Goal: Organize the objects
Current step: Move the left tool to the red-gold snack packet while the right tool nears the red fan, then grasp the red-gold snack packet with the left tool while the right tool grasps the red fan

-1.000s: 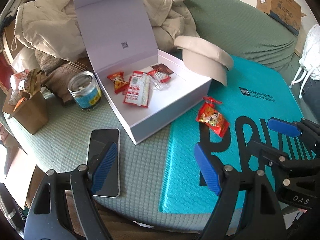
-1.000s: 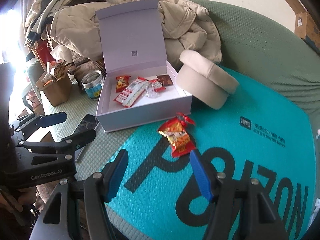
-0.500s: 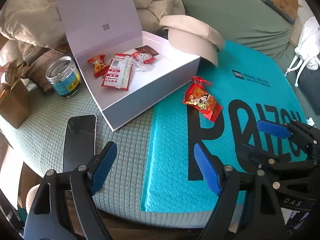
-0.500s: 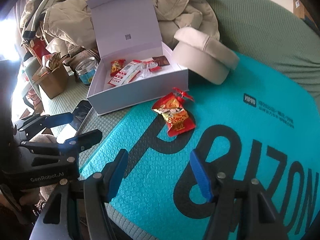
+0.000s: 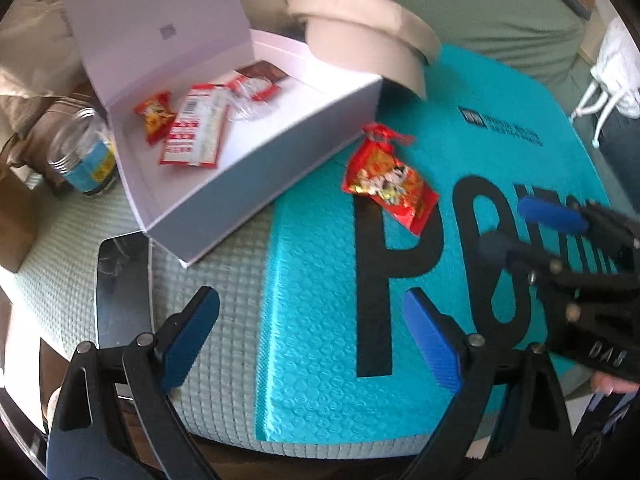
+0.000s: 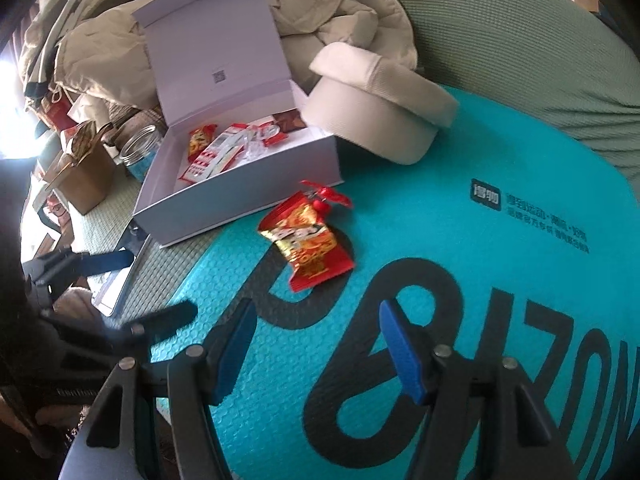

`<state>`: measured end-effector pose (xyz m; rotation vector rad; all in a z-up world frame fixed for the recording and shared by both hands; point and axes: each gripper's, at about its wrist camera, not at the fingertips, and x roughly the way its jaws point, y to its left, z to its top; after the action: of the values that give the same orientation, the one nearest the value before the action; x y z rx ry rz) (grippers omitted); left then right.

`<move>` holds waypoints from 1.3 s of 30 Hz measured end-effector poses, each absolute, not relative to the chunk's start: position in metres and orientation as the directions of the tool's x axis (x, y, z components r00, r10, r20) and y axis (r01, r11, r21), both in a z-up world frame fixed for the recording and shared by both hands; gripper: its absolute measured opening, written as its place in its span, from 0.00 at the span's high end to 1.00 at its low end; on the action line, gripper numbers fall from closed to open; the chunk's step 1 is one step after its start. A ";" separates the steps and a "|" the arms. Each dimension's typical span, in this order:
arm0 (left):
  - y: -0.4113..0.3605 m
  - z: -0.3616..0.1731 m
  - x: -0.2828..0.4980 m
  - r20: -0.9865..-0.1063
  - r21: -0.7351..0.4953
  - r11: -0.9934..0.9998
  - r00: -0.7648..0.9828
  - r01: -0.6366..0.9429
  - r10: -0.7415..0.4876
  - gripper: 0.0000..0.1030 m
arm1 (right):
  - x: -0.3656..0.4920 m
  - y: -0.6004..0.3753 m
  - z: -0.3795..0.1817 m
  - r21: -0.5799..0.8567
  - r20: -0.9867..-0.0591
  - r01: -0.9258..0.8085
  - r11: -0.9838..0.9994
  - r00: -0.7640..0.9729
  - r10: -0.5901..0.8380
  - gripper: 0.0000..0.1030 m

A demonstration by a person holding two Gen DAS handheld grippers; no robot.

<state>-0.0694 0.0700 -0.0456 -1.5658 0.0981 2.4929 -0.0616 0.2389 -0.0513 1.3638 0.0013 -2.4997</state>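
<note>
A red and gold snack packet (image 5: 390, 182) (image 6: 310, 238) lies on a teal bubble mailer (image 5: 320, 320) (image 6: 460, 240), just in front of an open white box (image 5: 256, 168) (image 6: 240, 196). Several red snack packets (image 5: 192, 132) (image 6: 212, 156) lie inside the box. My left gripper (image 5: 316, 334) hovers over the mailer's near left edge, its jaws opening with nothing between them. My right gripper (image 6: 318, 348) hangs open and empty above the mailer, short of the loose packet. It shows at the right of the left wrist view too, as the right gripper (image 5: 524, 228).
A beige cap (image 5: 364, 40) (image 6: 380, 108) leans on the box's far side. A phone (image 5: 124, 292) lies on the green cover left of the mailer. A glass jar (image 5: 82, 152) and a brown paper box (image 6: 82, 172) stand at the left. Beige jackets (image 6: 332, 12) pile up behind.
Both grippers have sunk and moved closer to the mailer and the loose snack packet. The left gripper's jaws stand wider apart than before. Nothing on the bed has moved.
</note>
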 end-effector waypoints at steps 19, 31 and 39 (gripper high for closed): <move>0.067 -0.055 -0.104 -0.855 -0.010 -0.980 -0.506 -0.198 0.111 0.10 | -0.127 0.228 -0.071 0.134 -0.831 0.308 -0.942 -0.483 -0.276 0.37; 0.070 -0.066 -0.119 -0.866 -0.034 -0.987 -0.488 -0.159 0.108 0.10 | -0.183 0.207 -0.087 0.144 -0.833 0.332 -0.932 -0.468 -0.295 0.38; 0.078 -0.067 -0.122 -0.867 -0.039 -0.982 -0.483 -0.184 0.125 0.10 | -0.181 0.218 -0.092 0.146 -0.832 0.316 -0.938 -0.474 -0.289 0.74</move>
<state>-0.1218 0.0781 -0.0672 -1.4888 0.0884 2.5592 -0.1810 0.2177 -0.0919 1.3644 0.0398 -2.4303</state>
